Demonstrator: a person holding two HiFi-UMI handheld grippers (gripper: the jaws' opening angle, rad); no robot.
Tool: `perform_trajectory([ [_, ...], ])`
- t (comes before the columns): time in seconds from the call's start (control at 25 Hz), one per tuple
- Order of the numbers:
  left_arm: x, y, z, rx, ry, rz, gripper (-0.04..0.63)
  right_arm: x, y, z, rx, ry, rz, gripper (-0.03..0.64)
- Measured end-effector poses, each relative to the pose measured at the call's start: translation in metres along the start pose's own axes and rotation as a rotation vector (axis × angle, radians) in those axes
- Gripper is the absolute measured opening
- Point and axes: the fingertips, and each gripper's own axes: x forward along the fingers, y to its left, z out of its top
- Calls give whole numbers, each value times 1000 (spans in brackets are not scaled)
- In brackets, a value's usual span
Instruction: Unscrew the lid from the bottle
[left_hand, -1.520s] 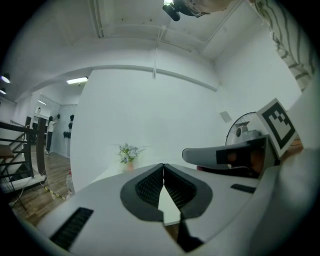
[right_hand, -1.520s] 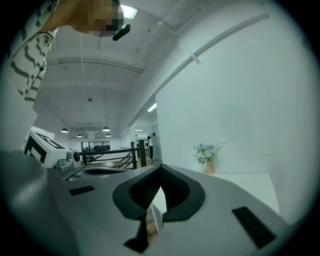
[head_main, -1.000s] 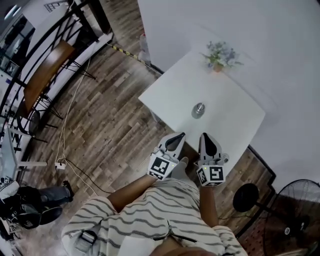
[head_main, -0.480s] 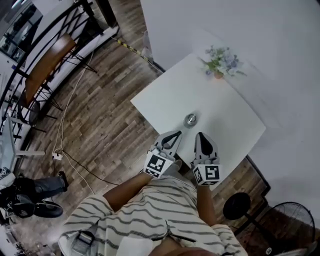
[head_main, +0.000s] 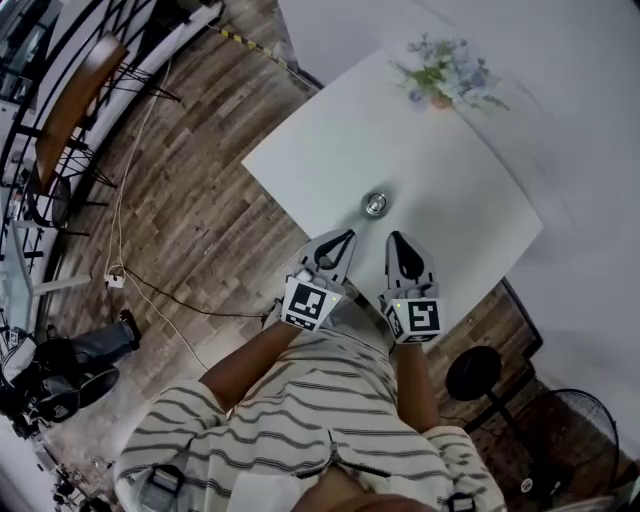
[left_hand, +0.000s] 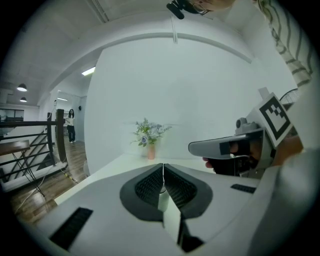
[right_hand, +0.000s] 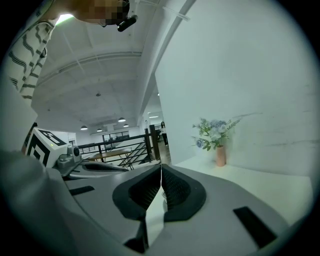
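Head view: bottle (head_main: 376, 206) stands upright on the white surface (head_main: 330, 140), seen from above, shiny lid (head_main: 375, 202) on. It sits toward the near edge, roughly mid-width. Left claw (head_main: 341, 240) and right claw (head_main: 396, 243) are side by side just near of it, tips aimed at the far side. Neither touches the bottle, which lines up about with the gap between them.

Left gripper view: left claw (left_hand: 163, 170) pressed together, nothing pinched. Right gripper view: right claw (right_hand: 161, 175) likewise pressed together, empty.

Flower vase (head_main: 441, 98) is at the far side of the surface, well apart from the bottle. Wood floor (head_main: 190, 200) to the left, black fan (head_main: 470, 374) near right.
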Motion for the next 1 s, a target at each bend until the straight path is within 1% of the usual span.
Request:
perform_trajectory([
  [0.24, 19, 7, -15, 10, 36, -29, 23, 17, -11, -10, 4, 29, -19, 9],
  [0.4, 34, 13, -24, 15, 57, -40, 38, 29, -17, -16, 4, 55, -18, 30],
  [0.6, 45, 15, -41, 19, 87, -58, 84, 41, -22, -29, 8, 85, 0, 84],
  [0.8, 52, 17, -60, 17, 111, -54, 117, 52, -20, -46, 3, 126, 37, 141],
  [1.0, 65, 15, -73, 35, 125, -78, 190, 63, -20, -57, -28, 173, 86, 225],
])
